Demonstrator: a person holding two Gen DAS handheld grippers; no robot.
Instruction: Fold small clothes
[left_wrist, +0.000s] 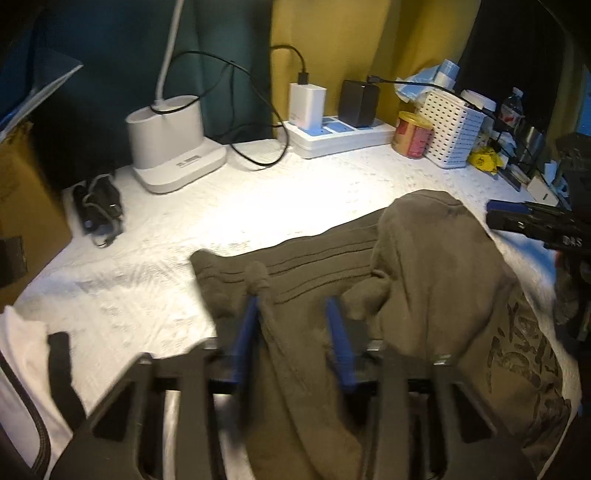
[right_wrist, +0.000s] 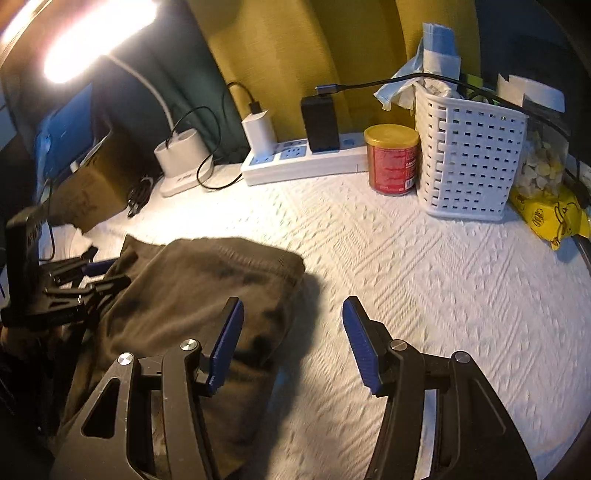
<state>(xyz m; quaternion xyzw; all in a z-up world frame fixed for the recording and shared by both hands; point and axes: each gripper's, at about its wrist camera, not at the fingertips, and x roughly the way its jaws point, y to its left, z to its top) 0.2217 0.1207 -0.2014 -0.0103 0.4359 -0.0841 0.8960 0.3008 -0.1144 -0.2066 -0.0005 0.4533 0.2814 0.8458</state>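
Left claw half-closed around bunched olive garment; right claw wide open, empty

The olive-brown fabric garment is running out of the bottom edge in both views, so its lower part is staying unseen, and its dark printed pattern is too distorted to read. Motion blur is smearing the blue pads of the left gripper, so whether they are pressing the cloth between them is not clear. The label on the red round tin with a gold lid is too small to read.
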